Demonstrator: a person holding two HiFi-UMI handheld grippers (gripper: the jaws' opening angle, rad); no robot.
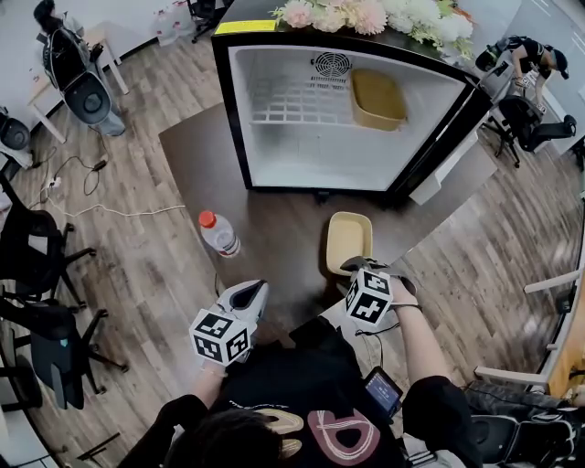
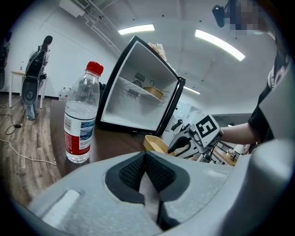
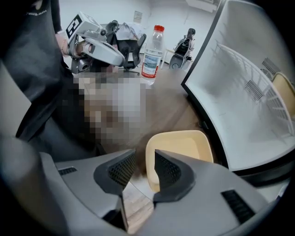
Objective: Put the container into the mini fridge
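A shallow yellow container point(image 1: 349, 239) lies on the dark table point(image 1: 274, 219) in front of the open mini fridge point(image 1: 320, 160). My right gripper point(image 1: 356, 266) points steeply down at the container's near rim. In the right gripper view the gripper point(image 3: 145, 168) is open, one pad inside the container point(image 3: 182, 147) and one outside, with the rim in the gap. A second yellow container point(image 1: 377, 99) sits on the fridge's wire shelf. My left gripper point(image 1: 252, 289) hovers at the table's near edge, shut and empty point(image 2: 145, 168).
A water bottle point(image 1: 219, 233) with a red cap stands on the table left of the container. Flowers point(image 1: 366, 14) lie on top of the fridge. Office chairs point(image 1: 46, 347) and cables stand on the wooden floor to the left, and more chairs to the right.
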